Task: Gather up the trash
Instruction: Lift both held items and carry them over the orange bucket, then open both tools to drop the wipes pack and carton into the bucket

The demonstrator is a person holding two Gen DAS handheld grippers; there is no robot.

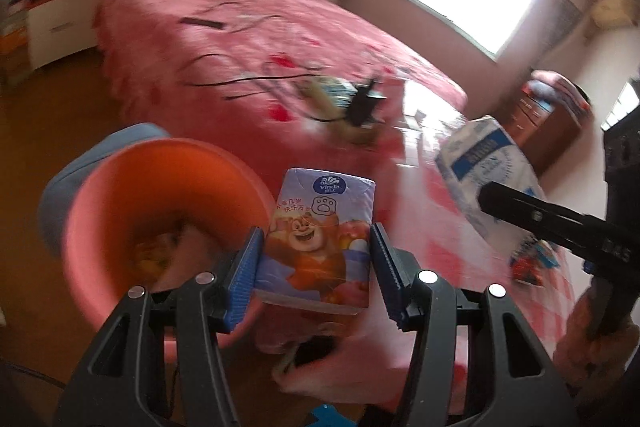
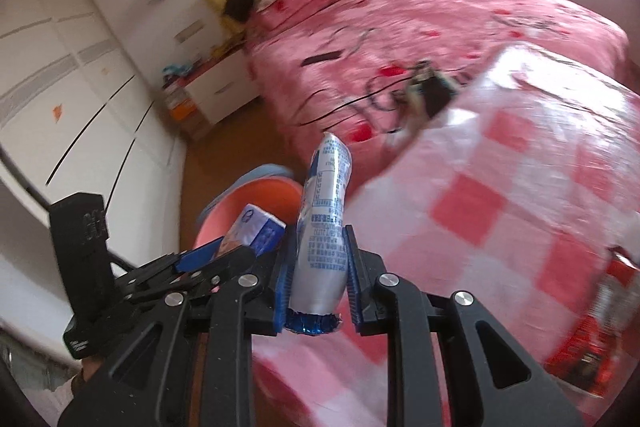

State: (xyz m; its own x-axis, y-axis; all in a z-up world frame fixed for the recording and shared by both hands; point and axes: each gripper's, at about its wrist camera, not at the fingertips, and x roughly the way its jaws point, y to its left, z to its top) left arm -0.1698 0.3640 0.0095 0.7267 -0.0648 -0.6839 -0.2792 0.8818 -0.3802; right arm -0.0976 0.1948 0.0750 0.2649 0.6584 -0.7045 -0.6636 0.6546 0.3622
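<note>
Left gripper (image 1: 316,267) clamps a tissue pack (image 1: 320,239); right gripper (image 2: 318,279) clamps a blue-and-white wrapper (image 2: 324,227).

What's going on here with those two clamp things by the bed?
A person is tidying up trash with a handheld gripper in each hand. The left gripper is clamped on a tissue pack with a cartoon bear on it. The right gripper is clamped on a blue-and-white wrapper. Both are held near a pink bin on the floor beside the bed. Some trash already lies inside it; neither item has been dropped in yet.
</note>
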